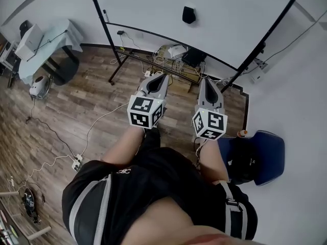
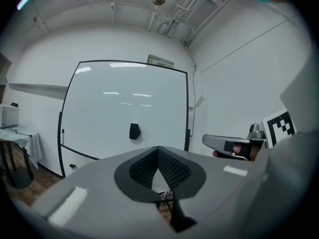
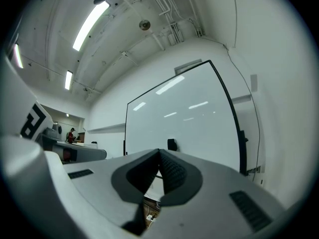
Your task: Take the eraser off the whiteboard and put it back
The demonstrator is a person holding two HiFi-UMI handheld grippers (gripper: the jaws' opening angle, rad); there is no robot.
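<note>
A black eraser (image 1: 189,14) sticks to the white whiteboard (image 1: 225,19), which stands on a black frame ahead of me. It also shows in the left gripper view as the eraser (image 2: 134,131) and in the right gripper view as the eraser (image 3: 172,144), small and well beyond the jaws. My left gripper (image 1: 156,81) and right gripper (image 1: 206,83) are held side by side, level, pointing at the board. Both are shut with nothing between their jaws, and both are far short of the eraser. The left gripper (image 2: 158,149) sees the right one (image 2: 229,144) beside it.
A table (image 1: 48,40) with a pale cloth and a box stands at the left. Cables and small boxes (image 1: 173,52) lie on the wooden floor under the board. A blue chair (image 1: 271,154) with a black bag is at my right. A power strip (image 1: 76,162) lies on the floor.
</note>
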